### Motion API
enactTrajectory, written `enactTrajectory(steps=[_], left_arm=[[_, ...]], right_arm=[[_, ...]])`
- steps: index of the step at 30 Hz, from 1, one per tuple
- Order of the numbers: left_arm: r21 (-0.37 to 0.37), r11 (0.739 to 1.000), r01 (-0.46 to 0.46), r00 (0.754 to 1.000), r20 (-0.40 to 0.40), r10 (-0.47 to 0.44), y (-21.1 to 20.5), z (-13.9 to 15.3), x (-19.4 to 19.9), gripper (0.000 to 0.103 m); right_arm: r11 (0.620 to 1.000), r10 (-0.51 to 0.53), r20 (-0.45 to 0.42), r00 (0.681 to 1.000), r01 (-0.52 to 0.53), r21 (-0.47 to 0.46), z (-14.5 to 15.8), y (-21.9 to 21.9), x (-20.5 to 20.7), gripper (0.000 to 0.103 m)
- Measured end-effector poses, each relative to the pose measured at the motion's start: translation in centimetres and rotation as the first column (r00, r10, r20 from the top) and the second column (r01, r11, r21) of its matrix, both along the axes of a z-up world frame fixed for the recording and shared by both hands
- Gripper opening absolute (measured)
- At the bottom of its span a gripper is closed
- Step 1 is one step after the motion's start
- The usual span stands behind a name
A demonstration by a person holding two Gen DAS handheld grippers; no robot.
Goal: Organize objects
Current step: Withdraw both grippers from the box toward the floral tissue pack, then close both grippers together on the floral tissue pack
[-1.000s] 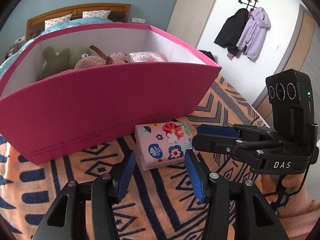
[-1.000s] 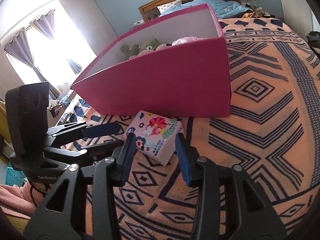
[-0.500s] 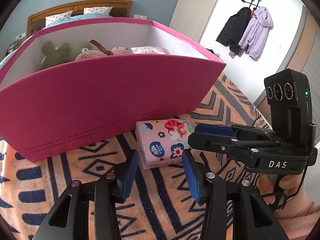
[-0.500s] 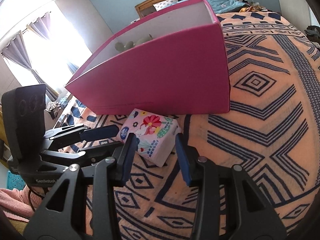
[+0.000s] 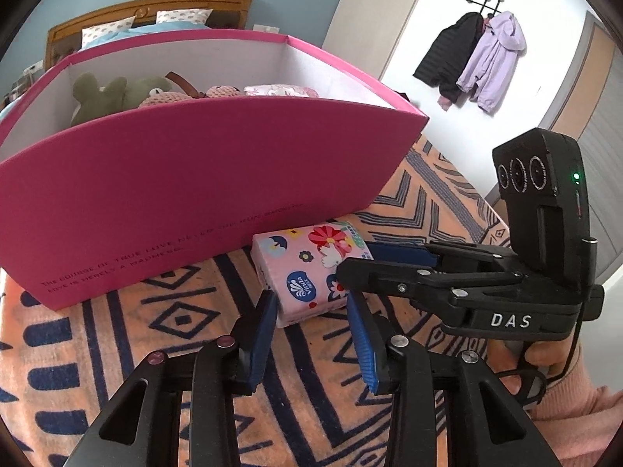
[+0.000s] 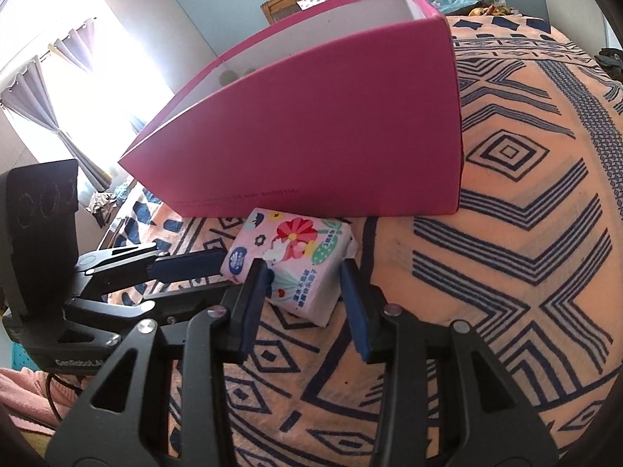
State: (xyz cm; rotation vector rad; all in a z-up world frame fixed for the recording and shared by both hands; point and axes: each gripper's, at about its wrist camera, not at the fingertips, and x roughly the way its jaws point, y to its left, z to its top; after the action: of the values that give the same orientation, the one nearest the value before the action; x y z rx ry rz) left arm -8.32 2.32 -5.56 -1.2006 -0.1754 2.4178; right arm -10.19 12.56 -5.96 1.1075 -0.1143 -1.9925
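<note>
Floral tissue pack (image 5: 311, 272) beside pink box (image 5: 194, 190)

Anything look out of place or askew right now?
Only the floral tissue pack: it lies on the bedspread against the pink box rather than inside, skewed to the box wall. Both tongs, left closing, and right, straddle it.

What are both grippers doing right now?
Left gripper: jaws closing around the tissue pack, not yet gripping it.
Right gripper: closed on the same tissue pack.
</note>
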Motion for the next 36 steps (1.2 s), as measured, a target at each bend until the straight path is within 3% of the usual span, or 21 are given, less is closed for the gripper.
enactTrajectory(steps=[5,10,16,22,36], left_arm=[[0.009,1.000,0.012,1.000,0.005,-0.012,-0.2,0.1,0.6,0.039],[0.014,0.999,0.032,0.999,0.013,-0.032,-0.6,0.2,1.5,0.047],[0.016,1.000,0.000,1.000,0.013,0.000,-1.1,0.3,0.9,0.047],[0.022,1.000,-0.009,1.000,0.021,0.008,-0.8,0.0,0.3,0.035],[0.032,0.999,-0.012,1.000,0.003,0.012,-0.5,0.4,0.8,0.034]], right_arm=[[1.000,0.014,-0.005,1.000,-0.014,0.008,0.0,0.1,0.1,0.042],[0.999,0.052,-0.005,0.999,-0.052,0.012,0.0,0.2,0.6,0.042],[1.000,0.027,0.001,1.000,-0.027,-0.005,0.1,1.0,0.3,0.042],[1.000,0.015,0.010,1.000,-0.015,-0.017,0.1,1.4,0.2,0.041],[0.999,0.033,0.001,0.999,-0.033,-0.024,0.4,0.8,0.9,0.038]])
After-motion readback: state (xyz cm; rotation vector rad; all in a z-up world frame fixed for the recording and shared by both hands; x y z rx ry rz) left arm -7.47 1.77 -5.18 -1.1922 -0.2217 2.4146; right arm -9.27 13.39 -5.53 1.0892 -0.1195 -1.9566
